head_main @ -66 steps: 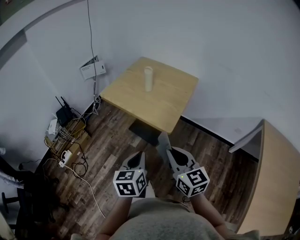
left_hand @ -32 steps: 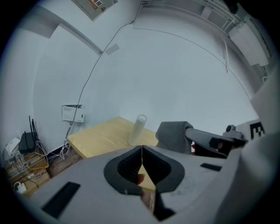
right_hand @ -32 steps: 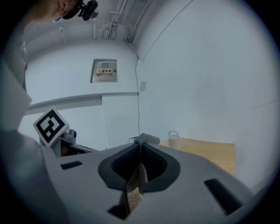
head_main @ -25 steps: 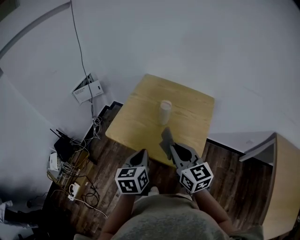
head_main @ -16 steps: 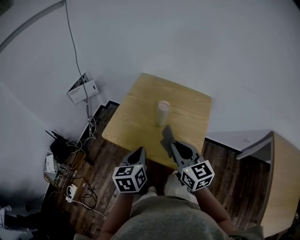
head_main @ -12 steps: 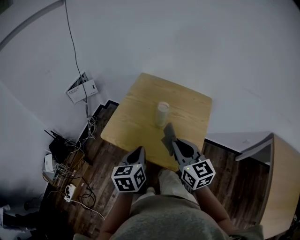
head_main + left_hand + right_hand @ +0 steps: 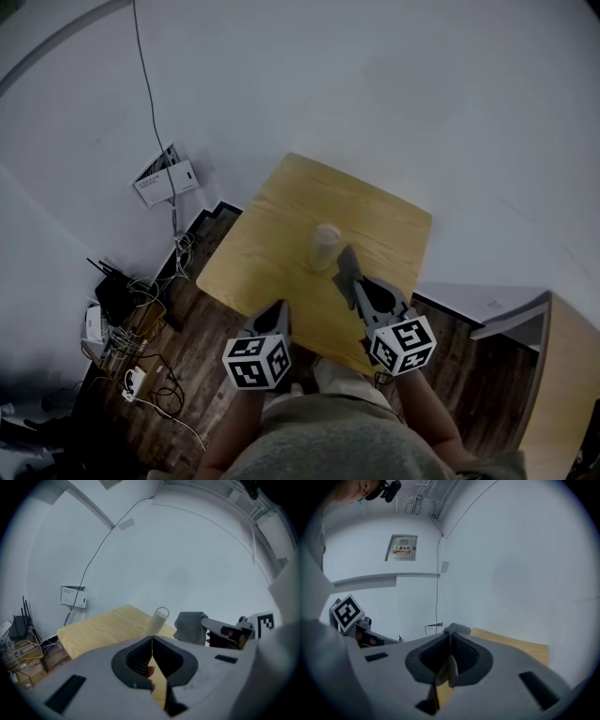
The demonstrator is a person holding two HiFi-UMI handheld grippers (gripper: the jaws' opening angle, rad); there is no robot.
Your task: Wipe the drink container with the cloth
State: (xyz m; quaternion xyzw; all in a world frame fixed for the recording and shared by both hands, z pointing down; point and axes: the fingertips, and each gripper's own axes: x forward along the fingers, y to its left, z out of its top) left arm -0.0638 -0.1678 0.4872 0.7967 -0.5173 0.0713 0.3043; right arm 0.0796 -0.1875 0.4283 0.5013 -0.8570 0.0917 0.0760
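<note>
A pale cylindrical drink container (image 7: pixel 325 247) stands upright near the middle of the small wooden table (image 7: pixel 272 262); it also shows in the left gripper view, drink container (image 7: pixel 157 620). My right gripper (image 7: pixel 349 272) is shut on a grey cloth (image 7: pixel 345 263), held just right of the container and apart from it. The cloth (image 7: pixel 190 626) hangs from the right jaws in the left gripper view, and a fold of cloth (image 7: pixel 457 629) pokes out past the closed jaws in the right gripper view. My left gripper (image 7: pixel 276 312) is shut and empty, at the table's near edge.
A white wall runs behind the table. On the dark wood floor at left lie a router, cables and a power strip (image 7: pixel 127 361). A wall box (image 7: pixel 164 175) with a cable hangs left of the table. Another wooden table edge (image 7: pixel 567 375) stands at the right.
The person has walked up to the table; both grippers moved forward. The right gripper with the cloth now sits beside the container, and the left one reaches the table's near edge.
</note>
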